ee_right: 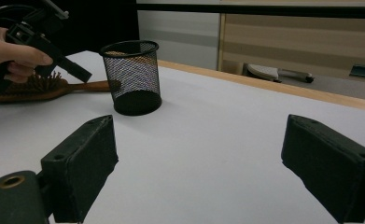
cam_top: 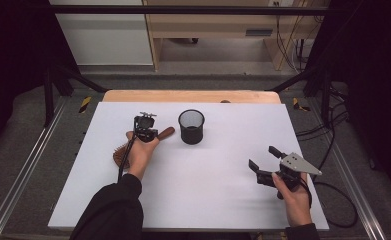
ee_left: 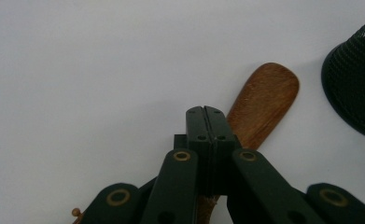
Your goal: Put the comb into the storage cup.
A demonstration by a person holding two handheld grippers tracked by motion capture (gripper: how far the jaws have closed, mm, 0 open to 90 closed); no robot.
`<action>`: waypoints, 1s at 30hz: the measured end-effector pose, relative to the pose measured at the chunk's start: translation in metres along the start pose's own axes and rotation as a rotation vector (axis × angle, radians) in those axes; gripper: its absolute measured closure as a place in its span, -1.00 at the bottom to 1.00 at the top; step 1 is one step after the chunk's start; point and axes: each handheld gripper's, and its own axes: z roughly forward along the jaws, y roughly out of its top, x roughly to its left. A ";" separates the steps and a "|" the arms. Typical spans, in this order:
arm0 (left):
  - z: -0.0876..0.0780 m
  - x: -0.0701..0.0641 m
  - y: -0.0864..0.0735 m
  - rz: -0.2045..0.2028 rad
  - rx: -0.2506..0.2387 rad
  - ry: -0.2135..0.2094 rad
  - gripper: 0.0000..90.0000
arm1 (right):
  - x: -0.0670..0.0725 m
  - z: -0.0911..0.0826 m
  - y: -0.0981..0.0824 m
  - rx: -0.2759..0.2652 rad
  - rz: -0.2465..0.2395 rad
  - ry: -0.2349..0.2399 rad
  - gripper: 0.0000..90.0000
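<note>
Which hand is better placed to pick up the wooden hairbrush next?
Left. The left gripper hangs directly over the hairbrush handle, jaws shut with nothing between them. The right gripper sits open, well across the table.

Table sheet (cam_top: 208, 190) evenly lit from overhead, bright w/o hard glare; surroundings at both edges of high view drop to near black. Soft shadow at base of mesh cup (ee_right: 132, 77), ahead of right gripper (ee_right: 196, 168). Left gripper (ee_left: 207, 116) sharp, brush handle (ee_left: 264, 102) past its tips slightly soft, grainy.
</note>
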 end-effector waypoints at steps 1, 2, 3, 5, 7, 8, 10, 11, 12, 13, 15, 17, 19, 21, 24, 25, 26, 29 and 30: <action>0.000 0.000 0.000 0.000 0.002 -0.004 1.00 | 0.000 0.000 0.000 0.000 0.000 0.000 -0.77; 0.000 -0.001 -0.001 0.002 0.001 -0.010 1.00 | 0.000 0.000 0.000 0.000 0.000 0.000 -0.77; -0.001 -0.001 -0.001 0.009 0.005 -0.013 1.00 | 0.000 0.000 0.000 0.001 0.000 0.000 -0.77; -0.002 -0.003 -0.003 0.027 0.013 -0.021 1.00 | 0.000 0.000 0.000 0.001 0.000 0.001 -0.77; -0.003 -0.005 -0.004 0.040 0.026 -0.033 1.00 | 0.000 0.000 0.000 0.003 0.000 0.002 -0.77; -0.004 -0.006 -0.005 0.046 0.030 -0.038 1.00 | 0.000 0.000 0.000 0.004 -0.001 0.002 -0.77; -0.005 -0.007 -0.006 0.051 0.027 -0.039 1.00 | 0.001 0.001 0.000 0.004 -0.001 0.003 -0.77; -0.007 -0.011 -0.008 0.084 0.030 -0.042 1.00 | 0.001 0.001 0.000 0.003 -0.002 0.003 -0.77; -0.008 -0.013 -0.011 0.095 0.034 -0.051 1.00 | 0.001 0.001 0.000 0.003 -0.003 0.003 -0.77; -0.009 -0.014 -0.012 0.098 0.033 -0.056 1.00 | 0.001 0.000 0.000 0.003 -0.003 0.004 -0.77; -0.012 -0.016 -0.016 0.100 0.035 -0.067 1.00 | 0.001 0.000 0.000 0.005 -0.004 0.004 -0.77; -0.015 -0.016 -0.021 0.100 0.036 -0.082 1.00 | 0.002 0.001 0.000 0.006 -0.007 0.004 -0.77; -0.016 -0.016 -0.023 0.099 0.035 -0.087 1.00 | 0.002 0.001 0.000 0.007 -0.007 0.004 -0.77; -0.021 -0.016 -0.031 0.094 0.028 -0.104 1.00 | 0.002 0.001 0.000 0.011 -0.008 0.004 -0.77; -0.026 -0.016 -0.037 0.103 0.021 -0.113 1.00 | 0.003 0.001 0.000 0.010 -0.009 0.003 -0.78; -0.028 -0.016 -0.039 0.105 0.018 -0.120 1.00 | 0.003 0.001 0.000 0.010 -0.011 0.003 -0.78; -0.029 -0.016 -0.041 0.104 0.014 -0.123 1.00 | 0.003 0.001 0.000 0.010 -0.011 0.002 -0.78; -0.032 -0.016 -0.044 0.107 0.010 -0.137 1.00 | 0.003 0.001 0.000 0.011 -0.011 0.002 -0.79; -0.034 -0.016 -0.045 0.107 0.009 -0.140 1.00 | 0.003 0.001 -0.001 0.011 -0.011 0.002 -0.79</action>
